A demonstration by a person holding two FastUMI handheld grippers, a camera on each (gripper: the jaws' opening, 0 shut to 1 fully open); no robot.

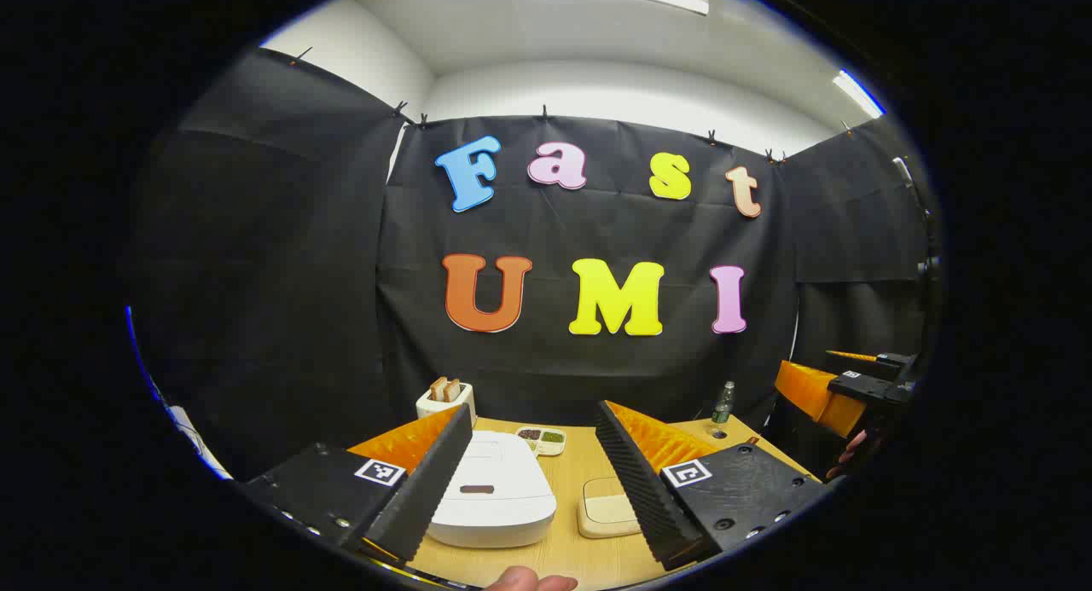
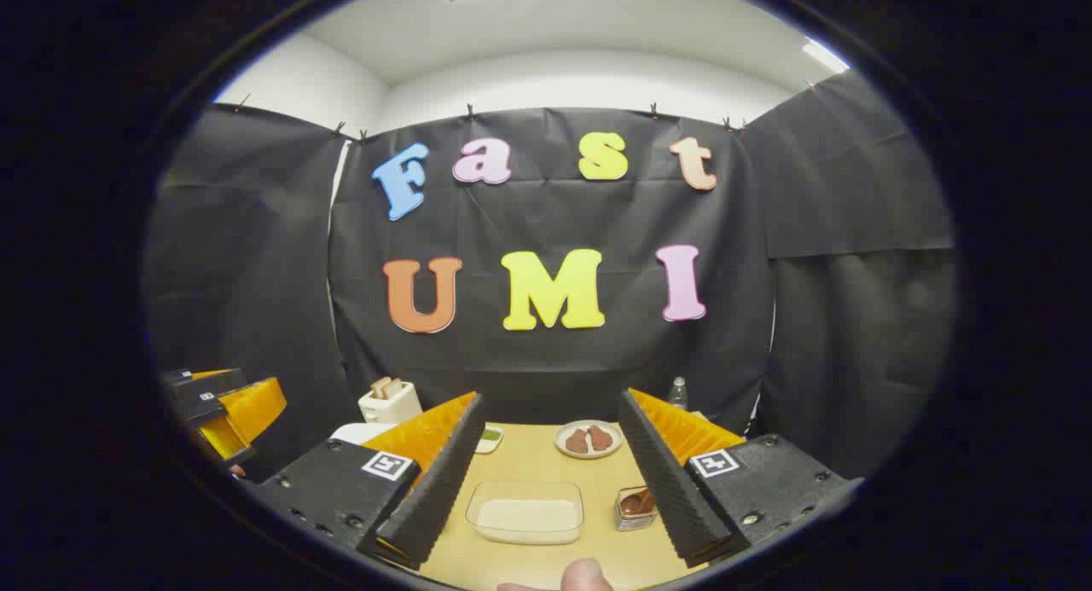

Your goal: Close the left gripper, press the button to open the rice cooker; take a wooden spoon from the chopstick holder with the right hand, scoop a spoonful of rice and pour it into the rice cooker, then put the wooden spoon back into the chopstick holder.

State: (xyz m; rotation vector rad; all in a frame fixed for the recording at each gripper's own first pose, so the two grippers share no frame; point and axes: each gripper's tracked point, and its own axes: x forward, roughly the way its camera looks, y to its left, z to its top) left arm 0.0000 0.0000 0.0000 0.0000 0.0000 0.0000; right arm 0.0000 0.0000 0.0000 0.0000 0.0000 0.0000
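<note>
The white rice cooker (image 1: pixel 495 489) sits with its lid down on the wooden table (image 1: pixel 570 476), its dark button (image 1: pixel 476 489) facing me. My left gripper (image 1: pixel 533 416) hangs open above the table, with the cooker under its left finger. In the right gripper view, a clear box of white rice (image 2: pixel 526 512) lies between the fingers of my open right gripper (image 2: pixel 553 401). A small clear holder (image 2: pixel 636 506) with brown wooden pieces stands just right of the box. Each gripper also shows at the side of the other's view: right gripper (image 1: pixel 826 371), left gripper (image 2: pixel 229 396).
A white toaster (image 1: pixel 445 399) with bread stands behind the cooker. Nearby are a small divided dish (image 1: pixel 541 439), a beige square pad (image 1: pixel 607 512) and a bottle (image 1: pixel 723 403). A plate (image 2: pixel 589 439) with brown food sits behind the rice box. Black cloth walls surround the table.
</note>
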